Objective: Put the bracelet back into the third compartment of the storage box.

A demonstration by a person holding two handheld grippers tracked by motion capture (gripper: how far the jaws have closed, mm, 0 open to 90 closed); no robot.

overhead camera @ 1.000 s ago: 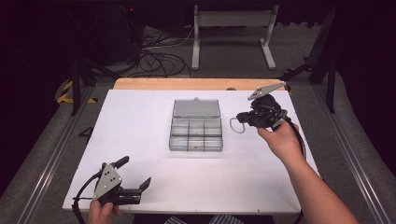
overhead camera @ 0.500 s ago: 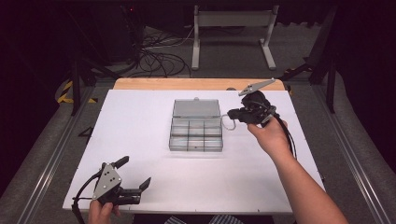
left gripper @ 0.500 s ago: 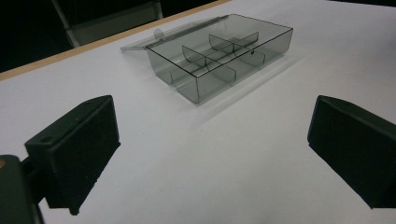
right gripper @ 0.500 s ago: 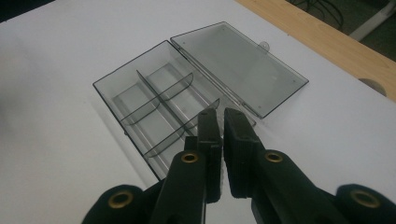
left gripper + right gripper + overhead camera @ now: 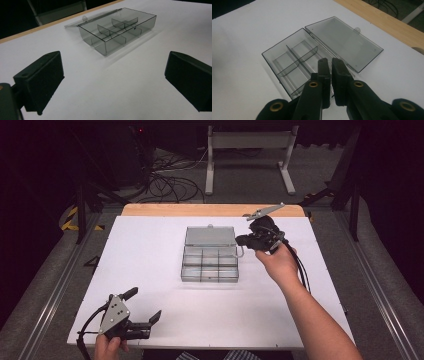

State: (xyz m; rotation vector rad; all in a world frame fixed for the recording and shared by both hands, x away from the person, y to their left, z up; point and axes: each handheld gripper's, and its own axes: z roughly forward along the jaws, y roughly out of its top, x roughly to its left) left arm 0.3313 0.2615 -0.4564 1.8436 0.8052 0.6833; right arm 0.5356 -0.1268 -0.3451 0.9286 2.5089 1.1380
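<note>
Your right gripper (image 5: 246, 240) has its jaws pressed together on nothing, hovering at the right edge of the smoky clear plastic compartment box (image 5: 210, 264), which sits mid-table with its hinged lid (image 5: 210, 236) lying open flat behind it. Expect the box to be light, stiff and slick, so it may skid; take it by a side wall or the lid's rim. Your left gripper (image 5: 142, 325) waits spread wide, holding nothing, near the front edge of the white table (image 5: 150, 250), with open room all round.

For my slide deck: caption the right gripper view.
Shut right gripper poised over the open, smoke-tinted compartment box, its lid flat on the white table.
</note>
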